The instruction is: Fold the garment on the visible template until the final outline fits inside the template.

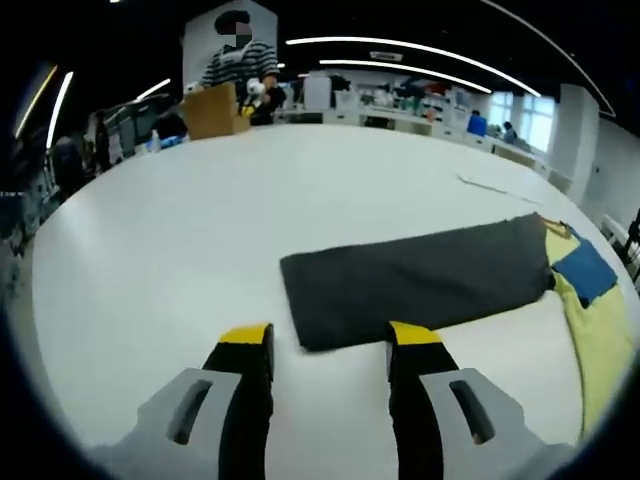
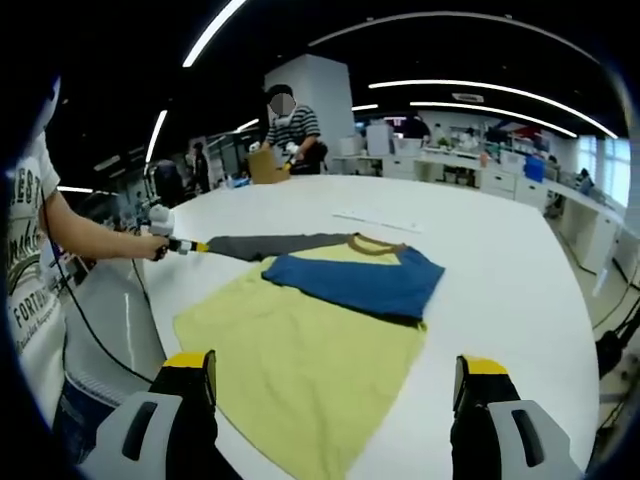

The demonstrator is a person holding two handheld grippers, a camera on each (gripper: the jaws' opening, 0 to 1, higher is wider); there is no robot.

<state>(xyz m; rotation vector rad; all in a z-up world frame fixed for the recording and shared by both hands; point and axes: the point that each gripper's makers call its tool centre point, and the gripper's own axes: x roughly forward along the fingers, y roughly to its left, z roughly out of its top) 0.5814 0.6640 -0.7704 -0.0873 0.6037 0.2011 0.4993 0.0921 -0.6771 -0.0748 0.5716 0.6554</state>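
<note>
Left gripper [image 1: 329, 338]: jaws spread, holding nothing, yellow-tipped black fingers poised just short of the near edge of the dark grey sleeve [image 1: 420, 281], which lies flat and stretched out across the white surface [image 1: 200, 220]. Whether the tips touch the cloth cannot be told. Right gripper [image 2: 335, 368]: jaws spread wide, nothing between them, low over the near hem of the garment [image 2: 310, 345]. The garment is a T-shirt of soft matte knit, yellow body, blue sleeve [image 2: 355, 280] folded in over the chest, brown neckband, lying flat near the surface's edge; its hem is cut off behind the gripper body. No template outline can be made out. In the right gripper view, a person's forearm reaches in from the left, the hand [image 2: 157, 245] gripping the left gripper at the grey sleeve's end. Beyond, a second person [image 2: 292, 125] stands by a cardboard box [image 1: 213, 112]; background desks are blurred.
</note>
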